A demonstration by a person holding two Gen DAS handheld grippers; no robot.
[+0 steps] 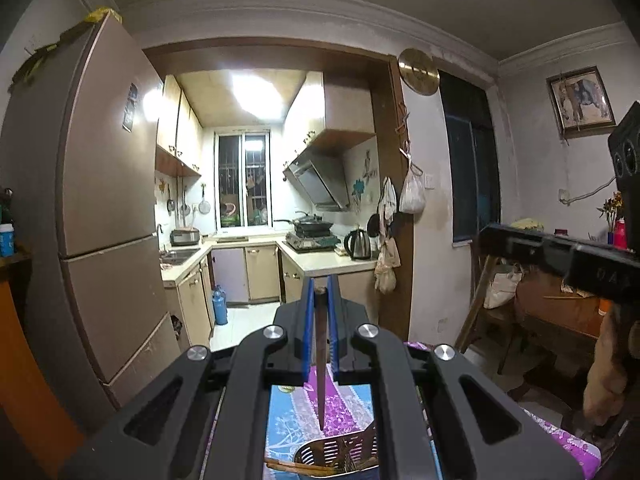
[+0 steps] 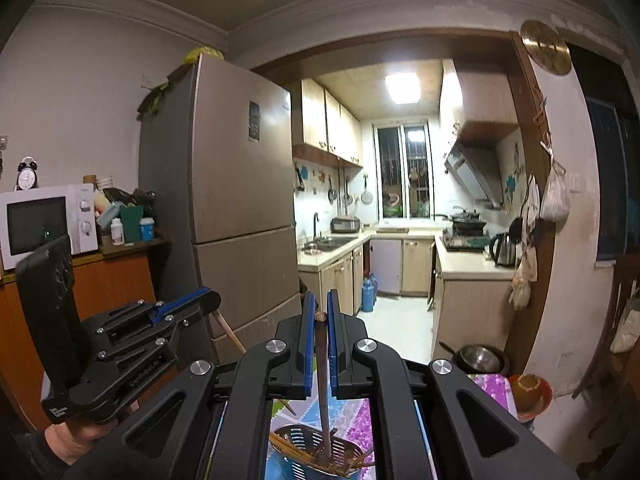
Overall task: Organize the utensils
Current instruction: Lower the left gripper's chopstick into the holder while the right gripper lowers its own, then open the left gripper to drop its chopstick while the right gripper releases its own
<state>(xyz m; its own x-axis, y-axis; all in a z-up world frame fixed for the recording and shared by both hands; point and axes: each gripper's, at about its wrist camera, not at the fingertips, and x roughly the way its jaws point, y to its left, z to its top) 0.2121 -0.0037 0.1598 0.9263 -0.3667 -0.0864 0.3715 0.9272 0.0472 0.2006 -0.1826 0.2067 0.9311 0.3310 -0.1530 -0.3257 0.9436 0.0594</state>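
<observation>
Dark wooden chopstick [image 1: 321, 360] sits clamped in our left gripper [image 1: 320, 292], blue pads [image 1: 307, 320] closed right down on it, stick hanging near vertical with the tip pointing down over the slotted metal utensil basket [image 1: 340, 450]. Same on the other side: our right gripper [image 2: 319, 312] is closed tight on a second chopstick [image 2: 323, 384], whose lower end reaches down into the basket [image 2: 304, 440]. Both jaws near fully shut, only stick-width gap, nothing else touched. The basket already holds several light wooden sticks lying at angles, some poking over the rim, so we'd judge the task partly done. Basket stands on a floral tablecloth [image 1: 348, 400], directly below both grippers. Left stick's tip looks clear of the basket; right one looks at or inside the rim, can't tell if it's touching bottom. What's left, in our read: drop or seat both held sticks, then check for loose ones; one seems to lie on the cloth beside the basket.
</observation>
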